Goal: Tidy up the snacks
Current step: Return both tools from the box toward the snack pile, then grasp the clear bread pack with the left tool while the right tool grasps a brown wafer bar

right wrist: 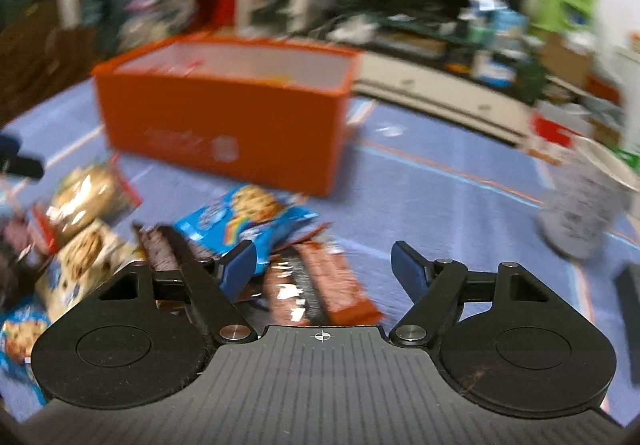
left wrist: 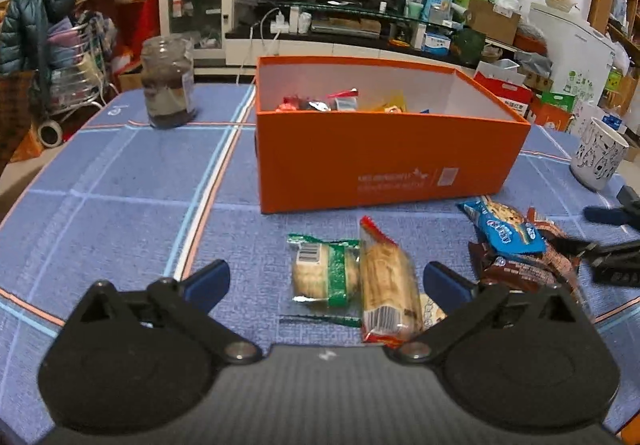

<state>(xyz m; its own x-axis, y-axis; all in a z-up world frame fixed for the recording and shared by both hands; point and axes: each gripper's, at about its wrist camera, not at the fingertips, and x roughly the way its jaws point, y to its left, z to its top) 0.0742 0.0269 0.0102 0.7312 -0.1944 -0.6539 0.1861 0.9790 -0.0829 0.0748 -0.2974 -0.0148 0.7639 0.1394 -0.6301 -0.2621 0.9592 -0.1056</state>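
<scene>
**Both claws spread above the loose snacks**

Left claw [left wrist: 326, 279] stood with its blue-tipped fingers as far apart as they go, gripping nothing. Between and just beyond those fingers, on the blue checked tablecloth [left wrist: 120, 213], lay a green-banded cookie pack [left wrist: 325, 271] and, touching its right side, a red-edged cracker pack [left wrist: 387, 285]. Neither pack was pressed by the pads.

Right claw [right wrist: 326, 267] was partly open and also held nothing. Its picture was blurred. Under and ahead of its fingers lay a reddish-brown wafer pack [right wrist: 320, 285], with a blue cookie bag [right wrist: 244, 217] just behind it and partly over a dark chocolate-coloured pack [right wrist: 160, 249]. Further left in that view sat more cookie packs [right wrist: 86, 197], too smeared to read.

In the left view the same blue bag [left wrist: 505, 225] rested on brown wrappers [left wrist: 528, 265] to the right of the two packs, with the other claw's dark fingers [left wrist: 612, 253] reaching in at the right edge.

Behind all the loose snacks stood an open orange box [left wrist: 384, 161], with several wrapped snacks [left wrist: 340, 101] already in it. A glass jar [left wrist: 168, 83] stood upright to the box's left, well apart, and a white patterned mug [left wrist: 598, 155] to its right, near the table edge.
</scene>
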